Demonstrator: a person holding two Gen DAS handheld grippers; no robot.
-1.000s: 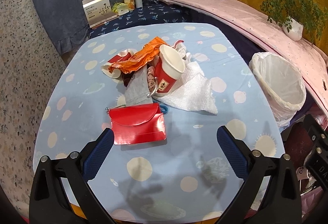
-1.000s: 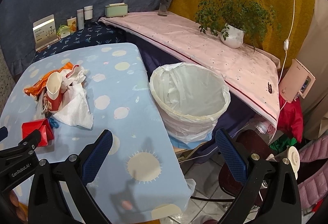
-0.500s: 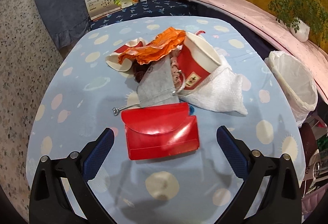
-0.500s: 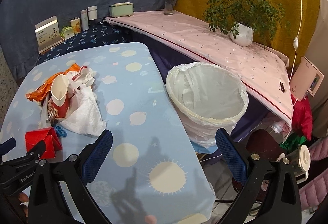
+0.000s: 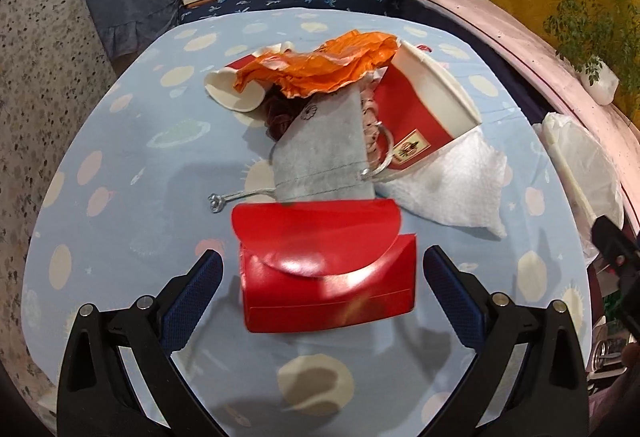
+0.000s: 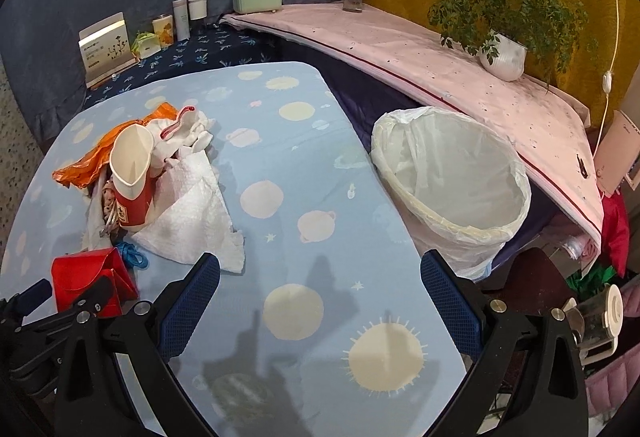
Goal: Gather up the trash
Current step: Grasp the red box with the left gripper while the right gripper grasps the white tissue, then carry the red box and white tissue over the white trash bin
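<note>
- Since the earlier frames the left hand-held gripper point(image 5: 322, 273) has closed in on the red box point(image 5: 326, 269), which now fills the space between its two blue pads; the right hand-held gripper point(image 6: 320, 279) has drifted a little toward the tabletop point(image 6: 280, 141).
- The left hand-held gripper is spread wide, released, one pad on each side of the red box and neither visibly touching it.
- The right hand-held gripper is also spread wide and holds nothing, hovering over bare blue cloth between the trash pile and the bin point(image 6: 452, 189).
- The bin stands just beside the tabletop's right edge, lined with a white bag; nothing is visible inside.
- The red paper cup point(image 5: 420, 109) lies tilted on a white paper towel point(image 5: 452, 189), its open mouth facing up and away from the left camera.
- A second cup point(image 5: 236, 89) lies on its side under the orange wrapper point(image 5: 320, 69), mouth toward the left.
- A grey pouch point(image 5: 324, 153) rests between them, drawstring end touching the red box's back edge.
- The red box lies flat, flap up, long axis running left to right across the left gripper's opening.
</note>
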